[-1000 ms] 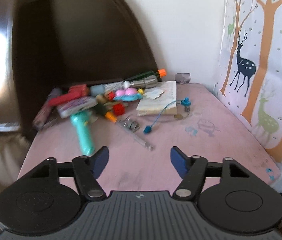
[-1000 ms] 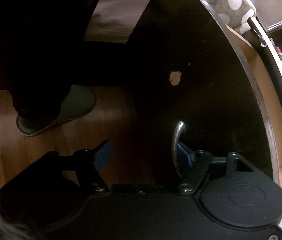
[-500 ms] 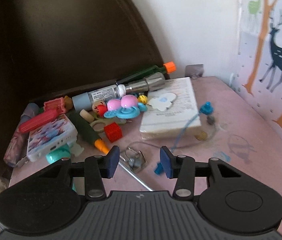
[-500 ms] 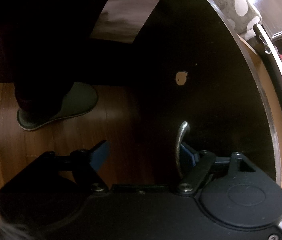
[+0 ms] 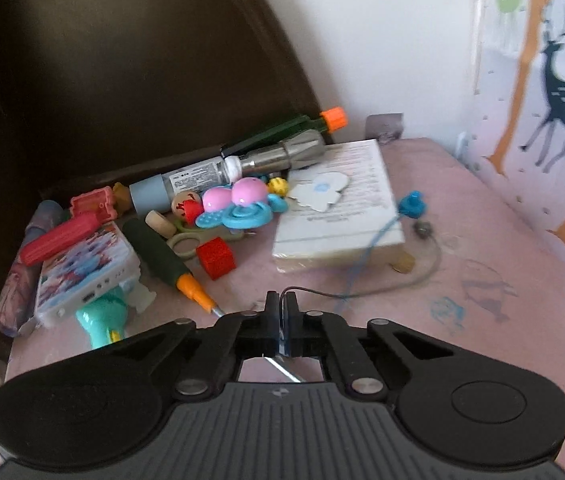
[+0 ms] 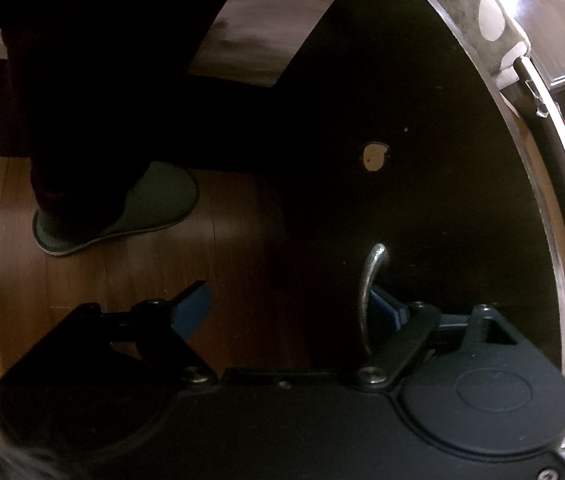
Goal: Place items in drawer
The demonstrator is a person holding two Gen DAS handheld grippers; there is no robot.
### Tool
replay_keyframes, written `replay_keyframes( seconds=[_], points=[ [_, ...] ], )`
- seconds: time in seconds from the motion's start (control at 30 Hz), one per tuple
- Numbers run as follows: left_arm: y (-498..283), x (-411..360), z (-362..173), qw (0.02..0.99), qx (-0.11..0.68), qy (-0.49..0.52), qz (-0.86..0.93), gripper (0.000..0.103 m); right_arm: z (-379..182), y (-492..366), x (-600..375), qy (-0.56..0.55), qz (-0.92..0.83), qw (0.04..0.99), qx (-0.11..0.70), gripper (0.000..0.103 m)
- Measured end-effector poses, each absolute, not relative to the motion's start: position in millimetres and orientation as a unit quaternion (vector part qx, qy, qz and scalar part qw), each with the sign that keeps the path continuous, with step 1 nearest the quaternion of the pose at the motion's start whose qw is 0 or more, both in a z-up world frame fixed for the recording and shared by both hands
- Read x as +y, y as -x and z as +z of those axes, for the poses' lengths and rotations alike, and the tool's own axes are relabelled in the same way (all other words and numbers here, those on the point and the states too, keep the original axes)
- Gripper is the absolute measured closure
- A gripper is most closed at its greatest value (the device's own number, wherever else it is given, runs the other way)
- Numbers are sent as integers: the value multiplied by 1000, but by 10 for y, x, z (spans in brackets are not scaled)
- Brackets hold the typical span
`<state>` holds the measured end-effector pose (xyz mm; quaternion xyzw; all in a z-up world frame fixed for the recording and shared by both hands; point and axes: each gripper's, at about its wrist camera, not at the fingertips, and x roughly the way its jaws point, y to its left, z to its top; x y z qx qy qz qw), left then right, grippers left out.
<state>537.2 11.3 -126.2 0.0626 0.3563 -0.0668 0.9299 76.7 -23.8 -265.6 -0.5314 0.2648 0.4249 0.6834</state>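
The left gripper has its jaws together, pinched on a thin wire that curls out to the right just ahead of the tips; what hangs from it below the jaws is hidden by the tool body, so I can't say which item it belongs to. To do this pick well, lift straight up and slowly: the wire may be a loop that trails into the blue cord ahead and right, and a quick pull could drag that cord or the booklet it lies across. Check that the grip holds before swinging toward the drawer.

The right gripper has its jaws apart, with the far finger tucked behind the metal handle of the dark drawer front. It hooks the handle but does not clamp it. A pale strip of the drawer's wood shows at the far right edge, so I judge it pulled partly out. Keep that hook steady so the drawer stays open.

The table is pink, scribbled on, and crowded ahead and to the left with toys, a screwdriver and a pacifier. A dark headboard stands behind, a deer curtain to the right. Below the right tool are wood floor and a slipper
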Motion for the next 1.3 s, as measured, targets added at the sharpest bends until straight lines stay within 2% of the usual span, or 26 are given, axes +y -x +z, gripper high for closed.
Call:
replay_keyframes(
  seconds=[0.47,0.93,1.07,1.3],
  points=[
    [-4103,-146,-537,950,286,-30,-119,103,-2696,-754,-206,542,425,677,259,13],
    [-2988,23,72,965,238,0,-108,103,-2729,-759,-199,551,424,672,256,12],
    [-2761,33,-2,958,262,6,-113,103,-2733,-760,-196,551,424,671,257,12],
    [-2608,154,-643,930,353,42,-89,103,-2736,-754,-195,554,424,670,255,11]
  ],
)
